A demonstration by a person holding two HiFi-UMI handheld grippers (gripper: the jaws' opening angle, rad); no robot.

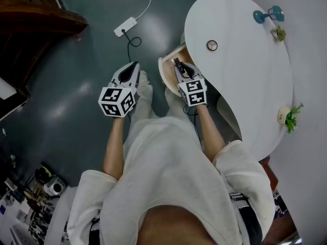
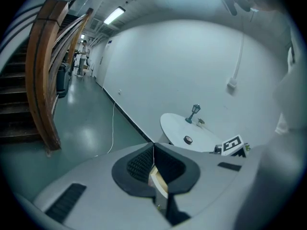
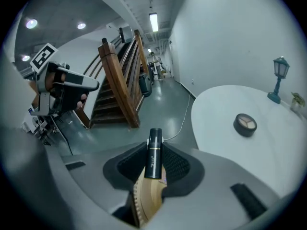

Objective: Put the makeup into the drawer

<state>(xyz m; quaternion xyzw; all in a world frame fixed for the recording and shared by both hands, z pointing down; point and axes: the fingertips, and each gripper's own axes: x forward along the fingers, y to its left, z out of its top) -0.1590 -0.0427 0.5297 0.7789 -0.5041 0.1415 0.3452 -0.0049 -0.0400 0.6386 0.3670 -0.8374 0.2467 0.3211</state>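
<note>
A slim black makeup tube [image 3: 153, 153] with a gold band stands between the pads of my right gripper [image 3: 154, 146], which is shut on it. In the head view this right gripper [image 1: 178, 65] hovers over the open wooden drawer [image 1: 164, 74] at the near edge of the white table [image 1: 245, 86]. A round compact [image 1: 212, 45] lies on the tabletop, also seen as the compact [image 3: 245, 124] to the right of the jaws. My left gripper [image 1: 134, 68] hangs over the floor left of the drawer. The left gripper [image 2: 153, 152] has its pads together with nothing in them.
On the table stand a small blue lamp [image 1: 268, 15] and two little plants [image 1: 288, 116]. A white power strip [image 1: 125, 26] with its cable lies on the dark floor. A wooden staircase [image 3: 117, 75] rises to the left, with clutter [image 1: 30, 193] behind the person.
</note>
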